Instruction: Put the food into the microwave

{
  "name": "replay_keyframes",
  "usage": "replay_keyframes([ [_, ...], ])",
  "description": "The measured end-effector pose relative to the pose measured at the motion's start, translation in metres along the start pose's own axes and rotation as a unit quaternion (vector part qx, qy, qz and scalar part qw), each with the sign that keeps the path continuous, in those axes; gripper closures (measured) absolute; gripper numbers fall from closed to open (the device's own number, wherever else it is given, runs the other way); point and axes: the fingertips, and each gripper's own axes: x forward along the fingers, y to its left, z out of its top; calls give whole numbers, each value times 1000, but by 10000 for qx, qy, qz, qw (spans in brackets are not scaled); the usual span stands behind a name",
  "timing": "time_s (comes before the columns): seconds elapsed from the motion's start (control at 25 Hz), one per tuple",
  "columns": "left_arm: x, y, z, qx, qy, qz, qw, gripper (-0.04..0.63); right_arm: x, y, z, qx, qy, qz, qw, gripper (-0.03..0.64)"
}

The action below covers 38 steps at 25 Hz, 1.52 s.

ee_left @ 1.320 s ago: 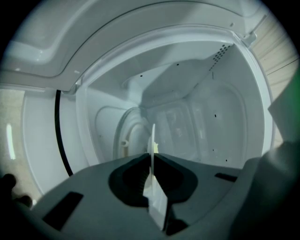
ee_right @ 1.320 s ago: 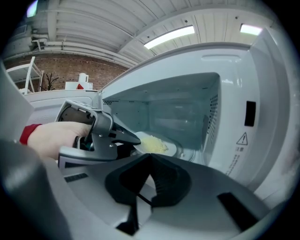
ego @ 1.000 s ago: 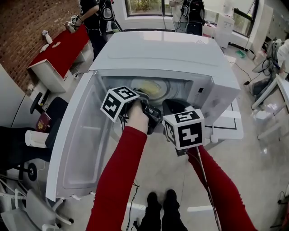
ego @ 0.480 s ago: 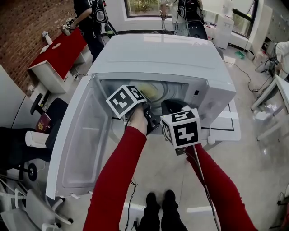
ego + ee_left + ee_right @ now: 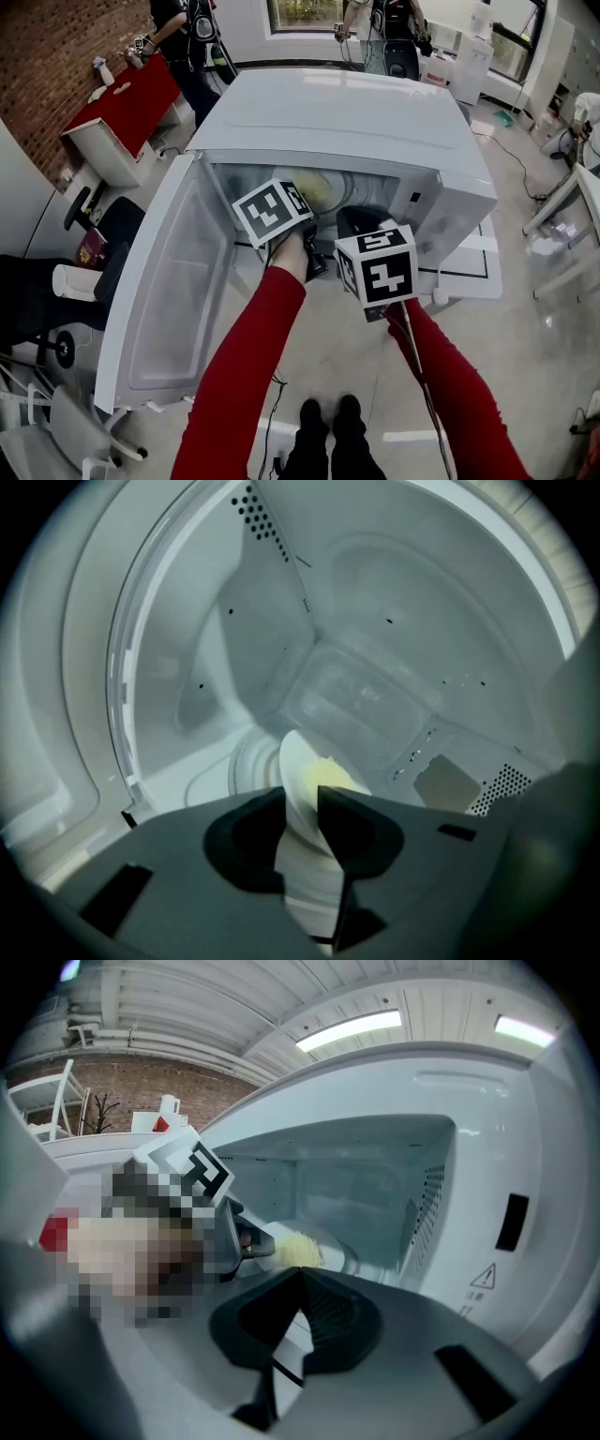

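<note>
The white microwave (image 5: 337,112) stands with its door (image 5: 159,300) swung wide to the left. Inside, on the turntable, lies a white plate (image 5: 298,766) of yellow food (image 5: 330,776), which also shows in the head view as a yellow food patch (image 5: 317,187). My left gripper (image 5: 300,794) reaches into the cavity. Its jaws have just been opening, and the plate's rim is still in the narrow gap between them. My right gripper (image 5: 302,1277) waits at the microwave's mouth, shut and empty, beside the left gripper (image 5: 251,1241).
The open door blocks the left side. A red-topped table (image 5: 122,103) and people (image 5: 183,37) are at the back left, black chairs (image 5: 56,300) at the left, and white desks (image 5: 562,206) at the right. A cable (image 5: 277,412) lies on the floor by my feet.
The left gripper's marker cube has rolled about its pointing line and shifted slightly right. The right gripper has stayed where it was.
</note>
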Motion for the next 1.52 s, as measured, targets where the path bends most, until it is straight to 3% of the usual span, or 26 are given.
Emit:
replay_keyframes([
  [0.36, 4, 4, 3, 929, -145, 334, 9950, 465, 1, 0, -3, -46, 34, 11, 10000, 603],
  [0.72, 7, 3, 3, 1577, -225, 547, 9857, 451, 2, 0, -5, -37, 58, 34, 10000, 603],
  [0.88, 3, 8, 8, 1547, -292, 613, 9856, 451, 2, -1, -6, -7, 57, 47, 10000, 603],
  [1.0, -1, 8, 9, 1313, -282, 410, 9901, 453, 1, 0, -5, 31, 23, 98, 9999, 603],
  [1.12, -19, 5, 23, 1203, -617, 176, 9907, 468, -2, 2, 0, 90, -62, 163, 9998, 603],
  [1.32, -52, -9, 27, 901, -904, -490, 9906, 568, -10, 5, 7, 226, -94, 277, 9993, 603],
  [1.52, -81, -23, 3, 391, -787, -1295, 9877, 584, -32, 19, 13, 430, -254, 604, 9969, 603],
])
